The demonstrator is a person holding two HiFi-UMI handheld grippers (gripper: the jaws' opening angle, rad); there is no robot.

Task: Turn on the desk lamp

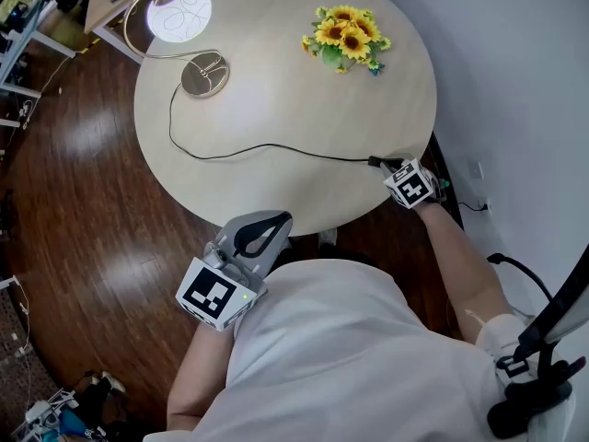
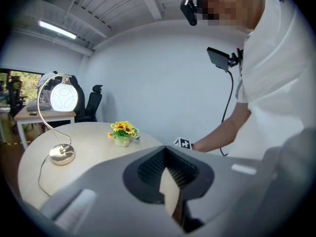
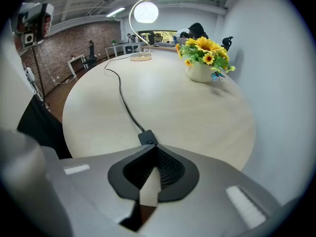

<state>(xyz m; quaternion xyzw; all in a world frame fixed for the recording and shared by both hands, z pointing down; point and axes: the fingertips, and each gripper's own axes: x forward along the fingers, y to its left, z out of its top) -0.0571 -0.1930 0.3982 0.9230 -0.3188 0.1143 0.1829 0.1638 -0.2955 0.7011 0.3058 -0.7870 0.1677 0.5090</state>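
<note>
The desk lamp [image 1: 179, 12] stands at the table's far left, its round globe glowing white, on a curved gold stem and round base [image 1: 204, 74]. Its black cord [image 1: 267, 145] runs across the table to an inline switch [image 1: 379, 162] near the right edge. My right gripper [image 1: 394, 169] is shut and empty, its tips just behind that switch [image 3: 147, 137]. My left gripper [image 1: 269, 226] is also shut on nothing, held off the table's near edge, close to my body. The lit globe [image 2: 64, 98] also shows in the left gripper view.
A small pot of sunflowers [image 1: 347, 38] stands at the far right of the round wooden table [image 1: 304, 90]. A white wall runs close along the right side. Desks and chairs [image 2: 91, 102] stand beyond the lamp, over dark wooden floor [image 1: 83, 210].
</note>
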